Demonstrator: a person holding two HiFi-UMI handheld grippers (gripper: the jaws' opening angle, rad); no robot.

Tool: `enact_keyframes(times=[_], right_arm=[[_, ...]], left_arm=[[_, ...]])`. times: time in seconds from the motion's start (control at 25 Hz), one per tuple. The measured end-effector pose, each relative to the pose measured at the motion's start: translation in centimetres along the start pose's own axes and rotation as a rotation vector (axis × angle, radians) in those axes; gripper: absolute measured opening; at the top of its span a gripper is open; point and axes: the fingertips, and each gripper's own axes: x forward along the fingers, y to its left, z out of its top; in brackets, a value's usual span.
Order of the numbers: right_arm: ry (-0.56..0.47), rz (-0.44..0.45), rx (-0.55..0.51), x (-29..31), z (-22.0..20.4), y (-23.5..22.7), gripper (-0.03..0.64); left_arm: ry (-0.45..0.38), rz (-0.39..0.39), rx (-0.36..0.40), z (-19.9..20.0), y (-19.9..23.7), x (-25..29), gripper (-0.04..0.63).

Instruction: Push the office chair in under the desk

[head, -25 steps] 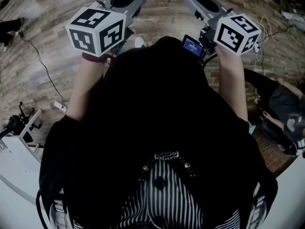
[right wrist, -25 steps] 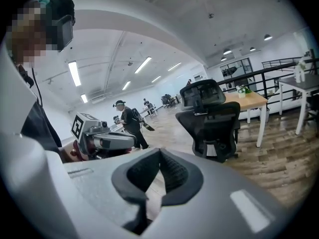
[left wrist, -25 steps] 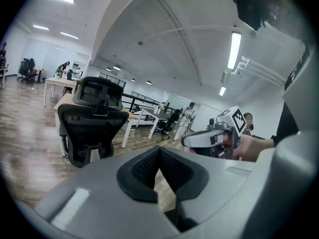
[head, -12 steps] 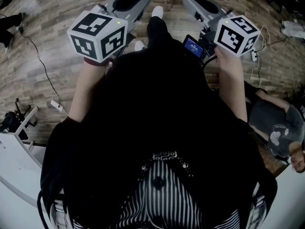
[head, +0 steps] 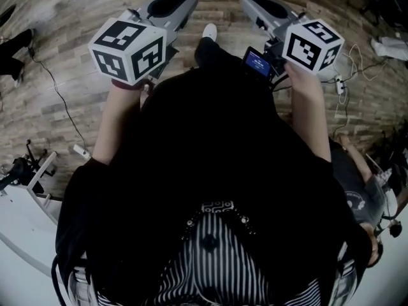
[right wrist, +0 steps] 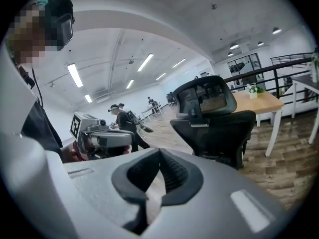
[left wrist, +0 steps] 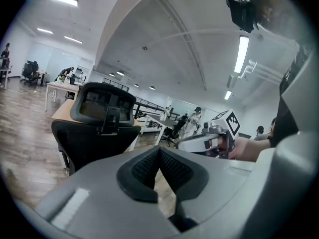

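Note:
The black office chair [left wrist: 94, 143] with a headrest [left wrist: 102, 106] stands ahead with its back to me, in front of a wooden-topped desk [left wrist: 62, 112]. The right gripper view shows the same chair [right wrist: 219, 131] and desk [right wrist: 259, 102] a short way off. My left gripper [head: 171, 0] and right gripper [head: 262, 6] are held side by side at chest height, pointing forward over the wooden floor. Both are shut with nothing between their pads [left wrist: 172, 166] [right wrist: 172, 171]. Neither touches the chair. The head view does not show the chair clearly.
A person [head: 357, 193] sits on the floor at my right, by cables and a power strip [head: 341, 78]. A white stand [head: 25, 199] is at my lower left, with a cable [head: 54, 88] across the floor. Further desks, chairs and people [left wrist: 192, 121] fill the room beyond.
The floor has slid down the head view as I walked forward. The seated person at right dropped toward the bottom edge. My white shoe came into view. Both grippers stayed shut, side by side.

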Motion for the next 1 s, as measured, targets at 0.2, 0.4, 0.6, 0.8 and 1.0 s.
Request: enact_keyframes(times=[0.2,0.4,0.6,0.8,1.0], right_arm=[[-0.011,0.011,-0.034,0.8,3.5,-1.2,0.000],[0.015,0.017,-0.022,2.9,7.5,-7.8,0.000],[-0.001,0.028,-0.010,4.5,10.9,-12.1,0.000],[-0.006,0.061,-0.018,5.8,13.7,-14.8,0.000],[-0.010,0.050,-0.008,8.1,15.6,-16.4,0.000]], left_arm=[[-0.016,-0.002,0.026,2.9,1.4,1.8,-0.002],[-0.014,0.009,0.005,6.9,6.2,7.7,-0.002],[0.007,0.029,0.033,9.2,9.4,11.0,-0.002],[-0.016,0.096,0.016,11.0,12.6,12.5,-0.002],[-0.034,0.160,-0.025,12.1,16.9,11.3,-0.002]])
